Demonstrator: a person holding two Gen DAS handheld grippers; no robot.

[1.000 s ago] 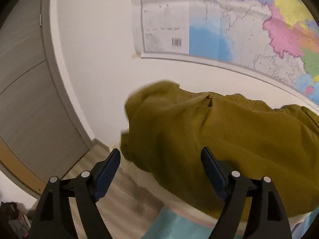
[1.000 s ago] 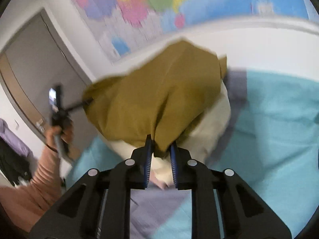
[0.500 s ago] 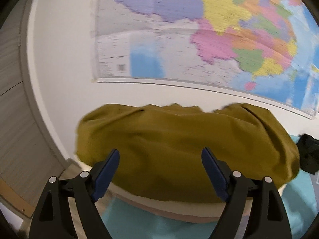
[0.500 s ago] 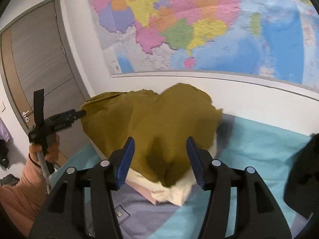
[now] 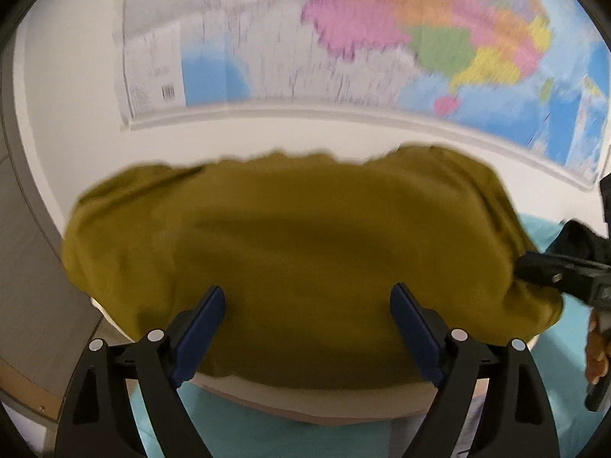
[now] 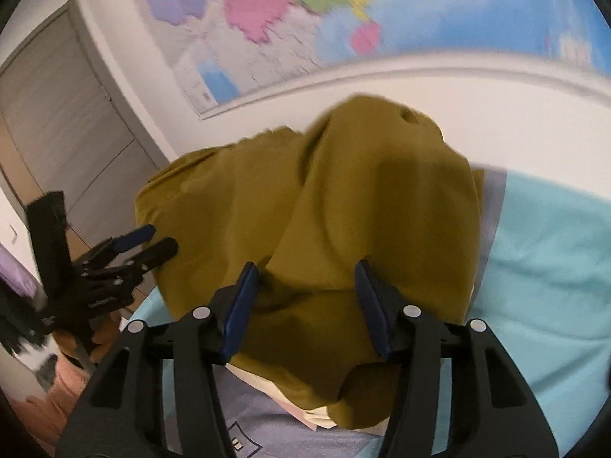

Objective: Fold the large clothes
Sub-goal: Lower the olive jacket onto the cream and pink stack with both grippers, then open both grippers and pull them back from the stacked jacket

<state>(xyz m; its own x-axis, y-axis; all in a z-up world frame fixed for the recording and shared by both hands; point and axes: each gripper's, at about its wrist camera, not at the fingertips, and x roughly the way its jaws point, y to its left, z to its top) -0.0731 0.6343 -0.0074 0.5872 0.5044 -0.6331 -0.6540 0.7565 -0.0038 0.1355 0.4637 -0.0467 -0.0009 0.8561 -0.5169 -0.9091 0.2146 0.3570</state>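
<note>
An olive-green garment (image 5: 305, 236) lies heaped on a cream fabric (image 5: 305, 404) over the bed. My left gripper (image 5: 306, 292) faces its near side; the jaws are opening, stand wide, and pinch nothing. In the right wrist view the same garment (image 6: 362, 191) bulges up in front of my right gripper (image 6: 306, 267). Its jaws are closing, and a fold of the olive cloth sits between the pads without being pressed. The left gripper (image 6: 160, 238) shows at the garment's left edge, and the right gripper (image 5: 550, 274) at its right end.
A teal sheet (image 6: 542, 267) covers the bed, with a grey-purple cloth (image 6: 259, 427) in front. A dark garment (image 5: 580, 236) lies at the right. A large map (image 5: 343, 38) hangs on the white wall, and a grey door (image 6: 57, 114) stands at the left. A peach sleeve (image 6: 65, 381) is at lower left.
My right gripper let go of the olive cloth it pinched a second ago, and the cloth settled on the heap. The left view swung right along the garment, and the right gripper came into it.
</note>
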